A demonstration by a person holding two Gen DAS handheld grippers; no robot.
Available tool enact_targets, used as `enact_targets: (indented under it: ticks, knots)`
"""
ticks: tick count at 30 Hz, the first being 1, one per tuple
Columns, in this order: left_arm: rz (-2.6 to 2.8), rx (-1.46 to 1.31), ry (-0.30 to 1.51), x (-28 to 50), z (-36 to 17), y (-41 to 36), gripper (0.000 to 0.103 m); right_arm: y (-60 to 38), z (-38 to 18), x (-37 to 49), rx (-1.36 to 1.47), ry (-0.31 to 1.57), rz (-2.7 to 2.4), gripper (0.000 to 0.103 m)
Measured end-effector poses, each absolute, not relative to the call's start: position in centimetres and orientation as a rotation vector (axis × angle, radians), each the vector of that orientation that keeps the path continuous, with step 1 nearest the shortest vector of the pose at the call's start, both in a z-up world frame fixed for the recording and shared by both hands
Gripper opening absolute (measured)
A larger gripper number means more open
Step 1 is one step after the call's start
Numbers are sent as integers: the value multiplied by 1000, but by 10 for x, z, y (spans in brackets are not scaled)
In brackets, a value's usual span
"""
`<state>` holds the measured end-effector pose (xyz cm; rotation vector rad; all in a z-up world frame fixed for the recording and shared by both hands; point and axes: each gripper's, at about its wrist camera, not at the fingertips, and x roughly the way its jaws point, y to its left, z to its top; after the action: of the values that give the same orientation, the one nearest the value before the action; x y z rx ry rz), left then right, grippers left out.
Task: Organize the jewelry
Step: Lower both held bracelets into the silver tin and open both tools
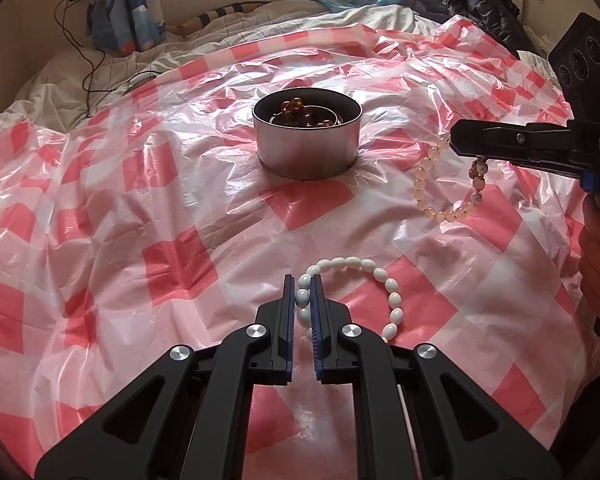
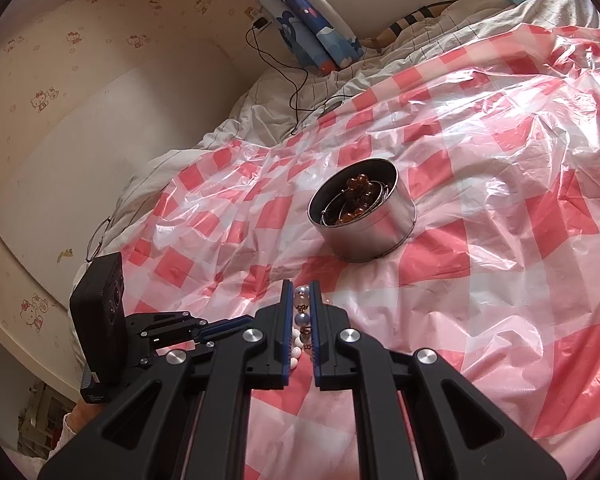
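A round metal tin (image 1: 307, 148) sits mid-bed on the red-checked plastic sheet and holds amber beads (image 1: 300, 114); it also shows in the right wrist view (image 2: 370, 224). My left gripper (image 1: 304, 292) is shut on a white oval-bead bracelet (image 1: 384, 280) that lies on the sheet. My right gripper (image 1: 458, 140) is shut on a peach bead bracelet (image 1: 432, 196), which hangs from it above the sheet, right of the tin. In the right wrist view the right gripper (image 2: 300, 296) grips the peach bracelet's beads (image 2: 301, 308), and the left gripper (image 2: 224, 326) lies below to the left.
The checked plastic sheet (image 1: 140, 200) covers a rumpled white duvet (image 1: 48, 88). A black cable (image 1: 80, 68) runs over the bedding at far left. A dark jacket (image 1: 476, 4) lies at the far right. A wall (image 2: 80, 100) borders the bed.
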<state>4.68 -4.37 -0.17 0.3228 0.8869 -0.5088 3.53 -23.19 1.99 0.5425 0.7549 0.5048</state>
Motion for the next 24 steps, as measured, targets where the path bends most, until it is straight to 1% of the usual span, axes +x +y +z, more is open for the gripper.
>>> enact_targets:
  ticks: [10,14,18,24]
  knots:
    - [-493,348,870,46,0,-47,7,-229,20,36,535,760,513,9]
    - [-509,306,864,47,6,-44,7,-230,21,35,542,745,513,9]
    - [-548,224,835,53,26,-42,7,-234,28,38,571,707,527,9]
    - [-603,59,764,72,73,-39,7,-252,50,47,626,656,552,9]
